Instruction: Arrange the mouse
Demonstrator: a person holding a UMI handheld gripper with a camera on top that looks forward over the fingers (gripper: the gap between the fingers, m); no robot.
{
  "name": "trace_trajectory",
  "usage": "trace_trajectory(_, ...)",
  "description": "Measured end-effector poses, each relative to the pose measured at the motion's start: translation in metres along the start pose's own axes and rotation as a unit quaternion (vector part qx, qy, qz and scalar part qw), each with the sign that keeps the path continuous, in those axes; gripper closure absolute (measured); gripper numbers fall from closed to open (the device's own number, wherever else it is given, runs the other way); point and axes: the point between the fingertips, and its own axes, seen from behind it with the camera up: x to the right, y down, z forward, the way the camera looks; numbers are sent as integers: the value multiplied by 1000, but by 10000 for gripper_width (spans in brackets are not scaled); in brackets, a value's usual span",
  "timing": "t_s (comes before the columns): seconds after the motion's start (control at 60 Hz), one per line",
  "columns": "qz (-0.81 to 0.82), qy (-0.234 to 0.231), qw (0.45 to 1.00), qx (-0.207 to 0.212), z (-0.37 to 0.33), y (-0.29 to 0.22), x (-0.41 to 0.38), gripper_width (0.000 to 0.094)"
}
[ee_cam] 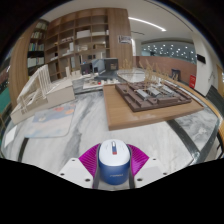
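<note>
Gripping the mouse (112, 163), tongs (112, 160) hover above table (60, 140).

The mouse (112, 162) looks like smooth plastic, white with a glossy blue band. The surface (70, 135) has a polished, marble-like sheen; the shelving (80, 40) beyond appears matt wood.

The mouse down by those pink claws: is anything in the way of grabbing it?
No. The mouse already sits between the gripper's pink pads, with nothing visible between them and it. Whether both pads press it cannot be told.
</note>
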Motion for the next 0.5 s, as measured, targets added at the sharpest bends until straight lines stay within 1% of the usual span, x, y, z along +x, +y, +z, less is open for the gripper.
trace_trajectory(0.017, 6, 2, 1000, 4, -2, -5, -2, 543)
trace_trajectory(0.083, 20, 8, 999, 43, -12, -44, -23, 562)
trace_trajectory(0.183, 9, -25, 996, 84, -12, -106, -97, 562)
trace_trajectory(0.25, -15, -40, 995, 94, 4, -130, -152, 562)
trace_trajectory(0.317, -24, -53, 995, 77, 33, -130, -199, 565)
trace_trajectory(0.4, -25, -65, 997, 37, 76, -100, -240, 559)
trace_trajectory(0.5, -23, -60, 998, -8, 111, -67, -260, 553)
